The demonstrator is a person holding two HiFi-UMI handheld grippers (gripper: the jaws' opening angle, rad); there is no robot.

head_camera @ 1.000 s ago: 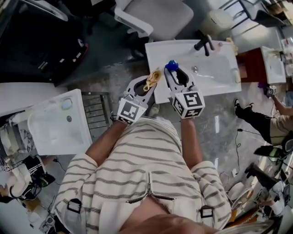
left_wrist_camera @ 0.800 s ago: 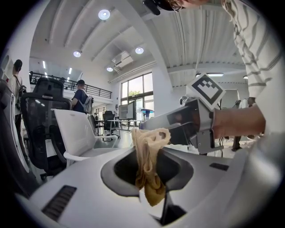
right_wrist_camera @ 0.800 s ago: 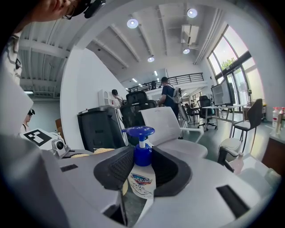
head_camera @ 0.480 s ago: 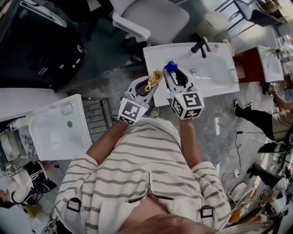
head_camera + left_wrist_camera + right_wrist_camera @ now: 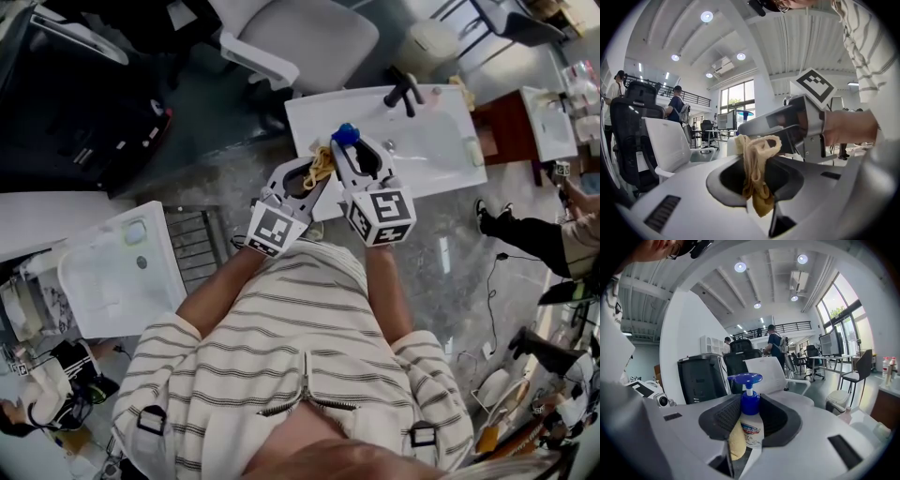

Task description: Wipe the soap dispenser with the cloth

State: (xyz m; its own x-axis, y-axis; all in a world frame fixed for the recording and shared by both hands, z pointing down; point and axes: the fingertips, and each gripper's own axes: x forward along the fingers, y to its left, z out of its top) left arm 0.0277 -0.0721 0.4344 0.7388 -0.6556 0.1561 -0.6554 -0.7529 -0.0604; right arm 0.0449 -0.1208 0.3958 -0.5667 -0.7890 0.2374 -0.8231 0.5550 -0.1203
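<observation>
The soap dispenser (image 5: 346,137), a white bottle with a blue pump top, is upright in my right gripper (image 5: 352,150), whose jaws are shut on its body (image 5: 751,425). My left gripper (image 5: 319,169) is shut on a bunched yellow cloth (image 5: 320,161) that hangs from its jaws (image 5: 757,173). The two grippers are side by side above the front left edge of the white basin (image 5: 441,150). In the right gripper view the cloth (image 5: 735,441) lies against the bottle's lower left side.
A black tap (image 5: 405,92) stands at the basin's far rim. A white office chair (image 5: 300,37) is beyond it. A second white basin (image 5: 117,267) lies at the left, a dark cabinet (image 5: 75,94) at the upper left. A person (image 5: 539,244) sits on the floor at the right.
My left gripper has moved right and a little up with the cloth, which now touches the bottle. The right gripper has kept its grip and hardly moved.
</observation>
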